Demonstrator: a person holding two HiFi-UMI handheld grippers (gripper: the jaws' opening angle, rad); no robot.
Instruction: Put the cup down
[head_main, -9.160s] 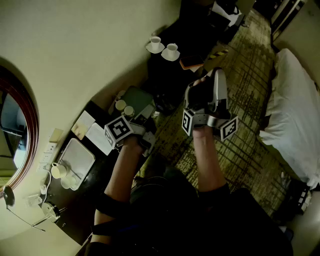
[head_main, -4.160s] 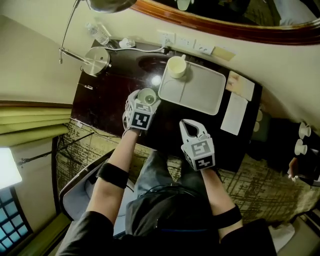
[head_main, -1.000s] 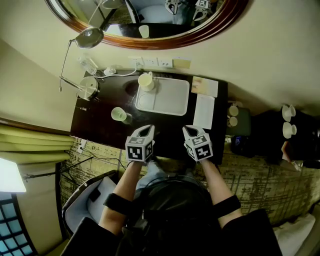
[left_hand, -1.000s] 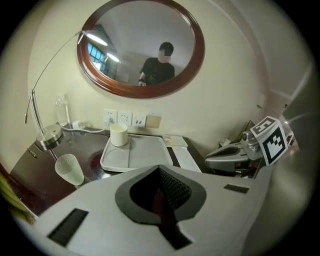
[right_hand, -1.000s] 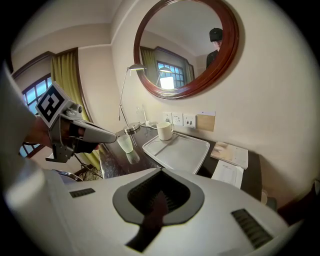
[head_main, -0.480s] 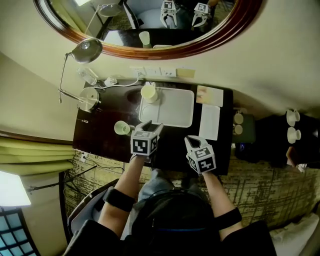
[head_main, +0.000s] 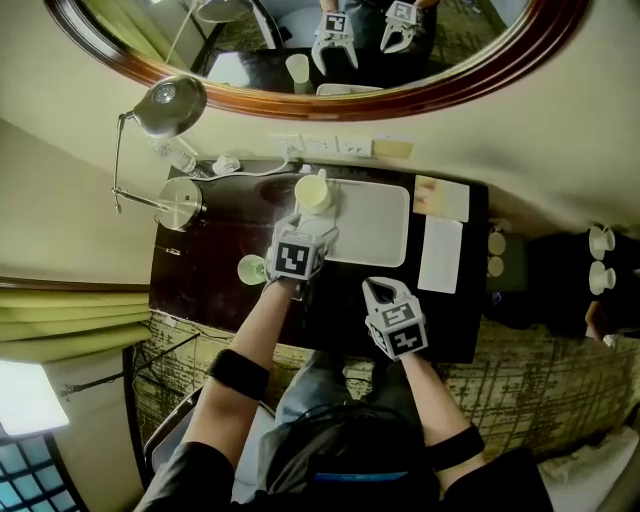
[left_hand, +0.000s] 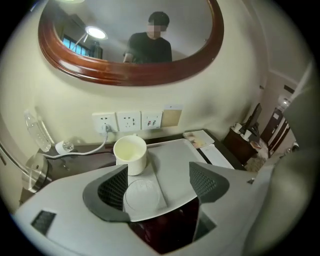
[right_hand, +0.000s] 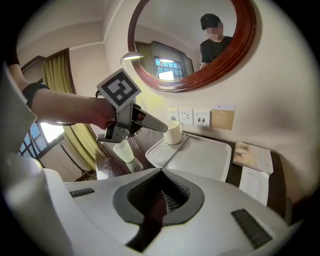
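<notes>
A pale green cup (head_main: 252, 269) stands upright on the dark table (head_main: 210, 270), just left of my left gripper and free of it; it also shows as the green cup (right_hand: 123, 150). My left gripper (head_main: 306, 226) hangs over the near left corner of the white tray (head_main: 385, 225), short of the cream mug (head_main: 313, 192). Its jaws have just been opening and stand open with nothing between them, over the tray (left_hand: 175, 160), with the mug (left_hand: 131, 154) ahead of the left gripper (left_hand: 157, 175). My right gripper (head_main: 378, 290) is shut and empty near the table's front edge, and in its own view the right gripper (right_hand: 161, 172) faces the tray (right_hand: 200, 157).
A desk lamp (head_main: 180, 200) and a white cable (head_main: 245, 168) occupy the table's back left. Papers (head_main: 440, 250) lie right of the tray. Wall sockets (head_main: 320, 147) and a round mirror (head_main: 330, 60) are behind. More cups (head_main: 600, 255) sit on a side unit at far right.
My left gripper has moved forward past the green cup to the tray's corner and its jaws have opened. The right gripper has shifted a little. The cup has stayed put on the table.
</notes>
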